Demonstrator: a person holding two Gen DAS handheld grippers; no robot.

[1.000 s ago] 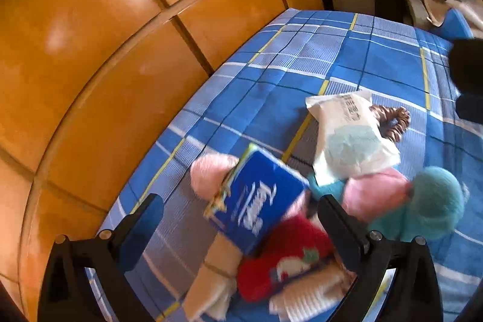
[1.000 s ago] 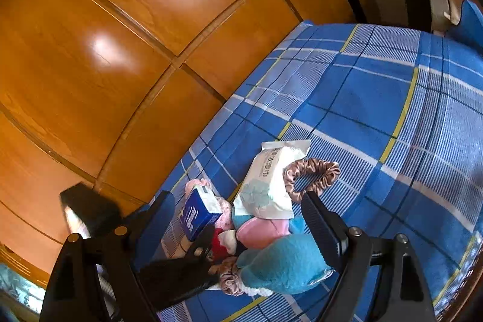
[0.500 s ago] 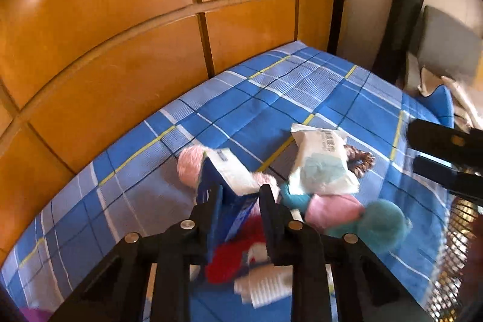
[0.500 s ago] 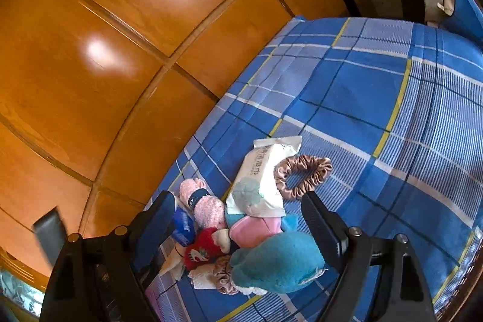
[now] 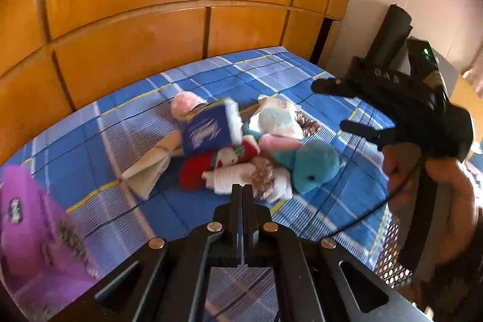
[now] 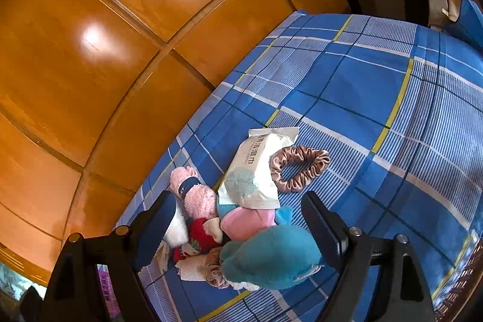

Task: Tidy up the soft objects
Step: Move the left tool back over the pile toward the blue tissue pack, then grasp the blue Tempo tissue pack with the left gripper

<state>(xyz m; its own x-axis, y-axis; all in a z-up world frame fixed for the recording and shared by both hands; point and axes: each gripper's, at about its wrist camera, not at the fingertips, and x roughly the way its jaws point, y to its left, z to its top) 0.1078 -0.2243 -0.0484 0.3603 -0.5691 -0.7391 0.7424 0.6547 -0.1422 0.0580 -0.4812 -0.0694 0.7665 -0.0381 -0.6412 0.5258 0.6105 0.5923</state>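
A pile of soft things lies on the blue plaid bed (image 5: 120, 147): a blue tissue pack (image 5: 208, 132), a teal plush (image 5: 314, 165), a red plush (image 5: 196, 171), pink pieces (image 5: 279, 142), a white wet-wipes pack (image 6: 255, 168), a beige scrunchie (image 6: 299, 165) and folded white cloths (image 5: 151, 171). My left gripper (image 5: 242, 192) is shut and empty, just short of the pile. My right gripper (image 6: 238, 219) is open above the pile, with the teal plush (image 6: 268, 258) below between its fingers. It also shows in the left wrist view (image 5: 341, 104).
A wooden panelled headboard (image 5: 151, 20) runs along the far side of the bed. A purple pack (image 5: 27, 219) lies at the near left. A black mesh basket (image 5: 392, 249) stands at the bed's right edge. Dark items stand in the far right corner (image 5: 392, 29).
My left gripper closed on the blue tissue pack, then pulled back shut and empty; the pack lies on the pile, tilted. The right gripper stayed open over the pile.
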